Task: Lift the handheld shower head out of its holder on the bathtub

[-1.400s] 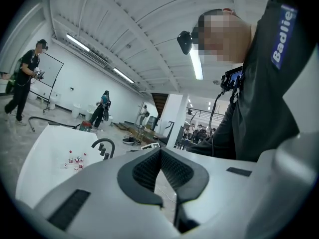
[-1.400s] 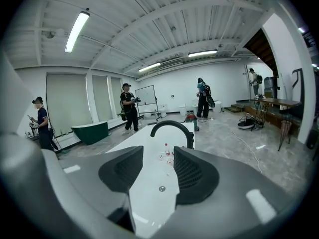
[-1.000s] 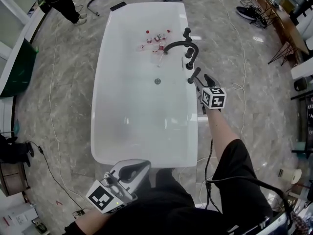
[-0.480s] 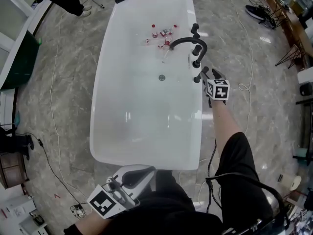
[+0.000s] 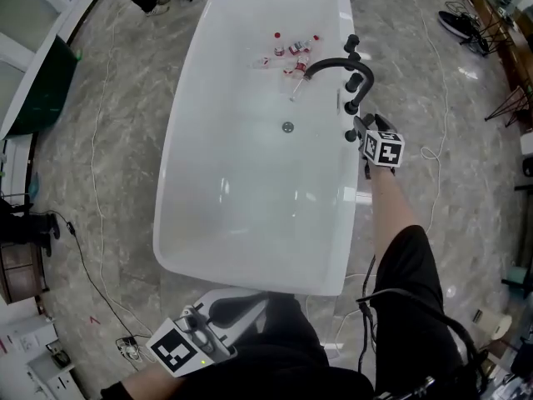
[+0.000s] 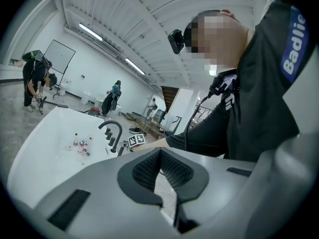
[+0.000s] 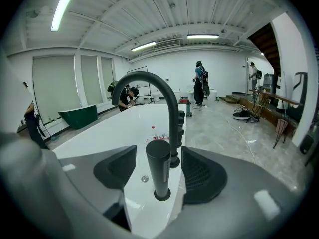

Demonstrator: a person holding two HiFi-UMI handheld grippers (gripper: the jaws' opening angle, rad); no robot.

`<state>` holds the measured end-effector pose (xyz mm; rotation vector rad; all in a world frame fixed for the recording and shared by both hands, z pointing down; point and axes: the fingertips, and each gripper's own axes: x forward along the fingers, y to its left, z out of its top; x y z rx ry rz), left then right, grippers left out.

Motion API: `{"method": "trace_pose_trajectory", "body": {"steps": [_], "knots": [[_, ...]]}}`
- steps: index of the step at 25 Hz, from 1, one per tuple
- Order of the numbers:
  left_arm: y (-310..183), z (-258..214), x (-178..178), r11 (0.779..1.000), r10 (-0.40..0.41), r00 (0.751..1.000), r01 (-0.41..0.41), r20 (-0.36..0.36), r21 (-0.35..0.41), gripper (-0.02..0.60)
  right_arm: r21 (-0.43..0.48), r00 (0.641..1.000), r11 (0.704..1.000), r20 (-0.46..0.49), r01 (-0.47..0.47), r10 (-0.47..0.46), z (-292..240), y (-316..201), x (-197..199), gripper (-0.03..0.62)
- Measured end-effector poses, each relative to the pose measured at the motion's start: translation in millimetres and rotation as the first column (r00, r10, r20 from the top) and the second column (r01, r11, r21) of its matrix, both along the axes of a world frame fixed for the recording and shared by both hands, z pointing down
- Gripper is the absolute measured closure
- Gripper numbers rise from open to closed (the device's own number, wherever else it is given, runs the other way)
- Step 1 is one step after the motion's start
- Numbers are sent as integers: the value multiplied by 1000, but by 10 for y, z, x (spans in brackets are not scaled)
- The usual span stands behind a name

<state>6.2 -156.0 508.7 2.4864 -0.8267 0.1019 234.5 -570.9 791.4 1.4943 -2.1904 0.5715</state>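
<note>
Hard to make out, left to right: bottles with red caps, bunched in the far end of the tub, too small to count. Holder showing only as a dark ring at the foot of the shower head. Knobs partly masked by the spout in the right gripper view. Right tongs mostly covered from above by their own marker cube. Shoes cut off near the top right corner.

Around: green tub against the left wall. Cables trailing over the marble floor. Drain mid-tub. Left tongs low at the near end of the tub, well apart from the fittings, closed tip to tip and gripping nothing. Dark sleeve filling the right of the left gripper view. Shower head upright in its holder on the right rim, nearest of the black fittings. Right tongs spread wide, just been opening, shower head between the jaws with both pads clear of it. Spout just behind, knobs beyond that.

Counted: two tongs, one shower head, one spout, two knobs, one drain, one white tub, one green tub. Four bystanders in the right gripper view.
</note>
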Motion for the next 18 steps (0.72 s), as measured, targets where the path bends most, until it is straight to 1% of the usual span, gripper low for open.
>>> {"method": "trace_pose_trajectory", "body": {"steps": [4, 6, 8, 14, 18], "knots": [[30, 173, -7, 999, -12, 1000, 13, 13, -31, 581, 26, 1000, 1000, 17, 4, -5, 145, -91, -45, 345], [45, 262, -27, 999, -24, 1000, 25, 19, -47, 581, 40, 1000, 999, 2, -9, 9, 193, -131, -28, 355], [56, 346, -54, 998, -35, 999, 36, 26, -60, 581, 57, 999, 998, -26, -23, 24, 214, -152, -8, 470], [99, 325, -14, 998, -30, 999, 31, 24, -56, 581, 49, 998, 998, -39, -46, 48, 230, -61, 30, 471], [148, 246, 14, 999, -23, 1000, 24, 21, -41, 581, 74, 997, 996, -46, -54, 57, 88, 20, 73, 471]]}}
